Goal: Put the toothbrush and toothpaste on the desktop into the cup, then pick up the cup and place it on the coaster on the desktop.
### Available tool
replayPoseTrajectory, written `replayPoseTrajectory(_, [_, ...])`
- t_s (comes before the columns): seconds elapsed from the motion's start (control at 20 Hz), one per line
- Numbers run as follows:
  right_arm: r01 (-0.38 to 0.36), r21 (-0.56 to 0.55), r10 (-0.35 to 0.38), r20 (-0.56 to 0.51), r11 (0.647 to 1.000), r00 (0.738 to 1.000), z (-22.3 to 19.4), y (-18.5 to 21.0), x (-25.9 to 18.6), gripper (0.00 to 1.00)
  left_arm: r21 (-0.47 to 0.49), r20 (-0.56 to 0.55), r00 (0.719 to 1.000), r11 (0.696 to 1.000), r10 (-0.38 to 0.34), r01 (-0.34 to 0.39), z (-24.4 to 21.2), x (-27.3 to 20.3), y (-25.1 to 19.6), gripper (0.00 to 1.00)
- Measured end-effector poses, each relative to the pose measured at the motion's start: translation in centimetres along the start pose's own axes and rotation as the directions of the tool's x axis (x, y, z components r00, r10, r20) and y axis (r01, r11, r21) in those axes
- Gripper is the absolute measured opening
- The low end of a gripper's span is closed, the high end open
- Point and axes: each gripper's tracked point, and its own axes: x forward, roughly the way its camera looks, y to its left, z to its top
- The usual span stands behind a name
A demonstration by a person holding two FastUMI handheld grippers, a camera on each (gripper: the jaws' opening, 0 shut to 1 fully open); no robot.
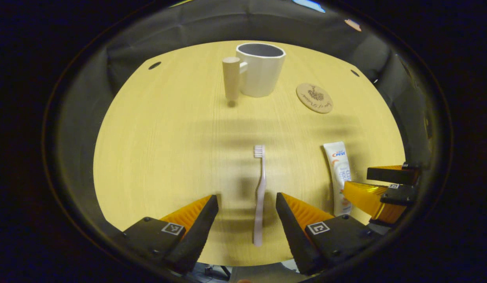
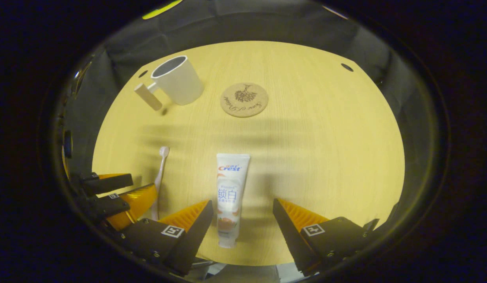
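Wooden table [image 1: 157,157]. Cup [image 1: 261,68] upright at 12 o'clock, coaster [image 1: 314,98] at 1. Left tool [image 1: 247,214] released, straddling toothbrush [image 1: 259,196]; right tool [image 2: 243,218] released, straddling toothpaste [image 2: 230,196]. Both items flat at 6 o'clock.

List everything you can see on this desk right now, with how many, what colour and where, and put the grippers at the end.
cup: one, white with a pale wooden handle on its left, upright at the far side of the desk, nothing seen inside
coaster: one, tan cork with a dark print, flat to the right of the cup, nothing on it
toothbrush: one, pale pink, flat on the near desk, bristle end toward the cup
toothpaste: one tube, white, flat to the right of the toothbrush
desk: one, light wood, round holes near the far corners
left gripper: orange and black fingers, open, either side of the toothbrush
right gripper: orange and black fingers, open, either side of the toothpaste
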Motion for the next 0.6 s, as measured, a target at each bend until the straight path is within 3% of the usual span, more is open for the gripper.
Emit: replayPoseTrajectory(0.6, [0.016,-0.04,-0.018,-0.058,0.999,0.998,-1.5,0.7,2.0,0.93,-0.027,-0.053,0.998,0.999,0.042,-0.044,-1.6,2.0,0.6,0.97])
